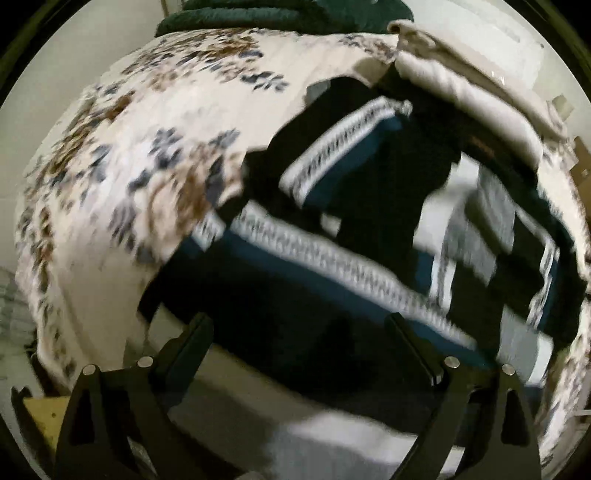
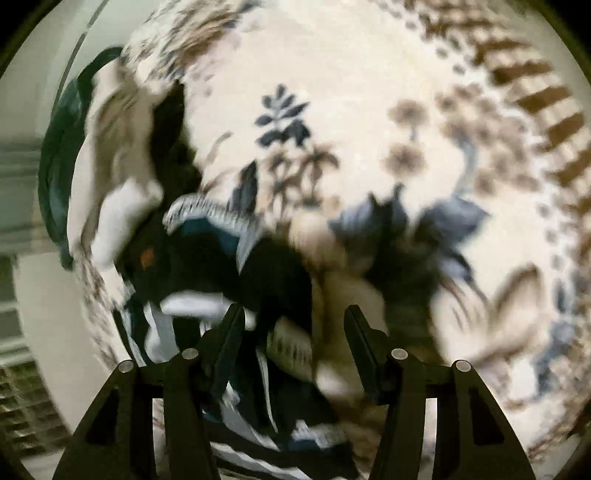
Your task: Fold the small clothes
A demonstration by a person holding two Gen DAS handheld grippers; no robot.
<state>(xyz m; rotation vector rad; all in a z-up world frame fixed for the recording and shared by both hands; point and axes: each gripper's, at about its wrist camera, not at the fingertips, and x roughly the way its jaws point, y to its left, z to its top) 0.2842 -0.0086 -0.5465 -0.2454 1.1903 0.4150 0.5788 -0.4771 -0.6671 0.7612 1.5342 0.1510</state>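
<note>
A dark striped garment (image 1: 332, 236) with black, teal, white and grey bands and a patterned white trim lies spread on the floral bedspread (image 1: 147, 155). My left gripper (image 1: 299, 321) is open just above its near edge, holding nothing. In the right wrist view the same garment (image 2: 229, 266) lies bunched at the lower left. My right gripper (image 2: 293, 314) is open over its right edge, fingers apart, empty. Both views are blurred by motion.
A pile of cream and white clothes (image 1: 461, 92) lies behind the striped garment, also in the right wrist view (image 2: 122, 155). A dark green folded blanket (image 1: 280, 14) sits at the far bed edge. The floral bedspread (image 2: 406, 110) stretches to the right.
</note>
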